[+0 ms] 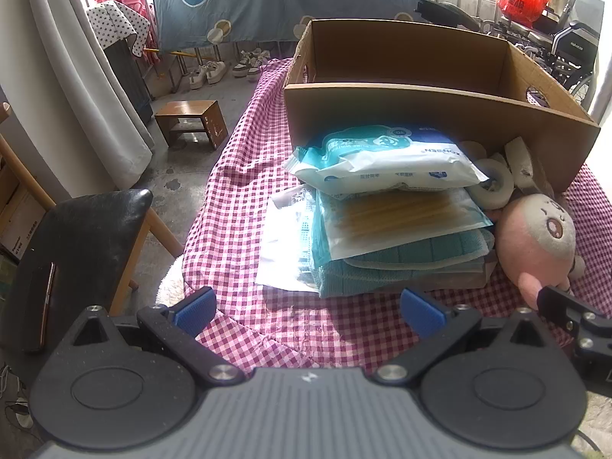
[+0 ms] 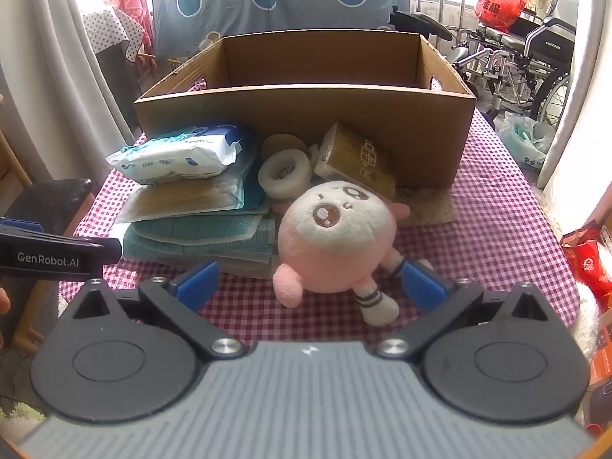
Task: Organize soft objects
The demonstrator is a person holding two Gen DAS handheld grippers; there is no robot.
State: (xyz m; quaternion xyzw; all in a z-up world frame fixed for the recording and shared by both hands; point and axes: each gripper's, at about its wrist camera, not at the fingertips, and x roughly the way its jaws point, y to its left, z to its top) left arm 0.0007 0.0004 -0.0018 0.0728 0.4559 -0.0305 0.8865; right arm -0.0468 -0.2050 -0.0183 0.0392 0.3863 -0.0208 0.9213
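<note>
A pink and white plush doll [image 2: 336, 237] lies on the checked tablecloth, in front of an open cardboard box [image 2: 306, 114]. My right gripper [image 2: 310, 287] is open, with its blue pads on either side of the doll's lower body. Left of the doll a wet-wipes pack [image 2: 179, 157] tops a stack of a cotton-swab bag [image 2: 183, 199] and teal cloths [image 2: 199, 237]. My left gripper [image 1: 308, 311] is open and empty, just short of that stack [image 1: 394, 229]. The doll [image 1: 535, 237] also shows at the right of the left wrist view.
Tape rolls [image 2: 285, 174] and a brown tissue pack [image 2: 359, 160] lean against the box front. A black chair [image 1: 76, 252] and a wooden stool [image 1: 191, 118] stand left of the table. A wheelchair [image 2: 528, 65] is behind on the right.
</note>
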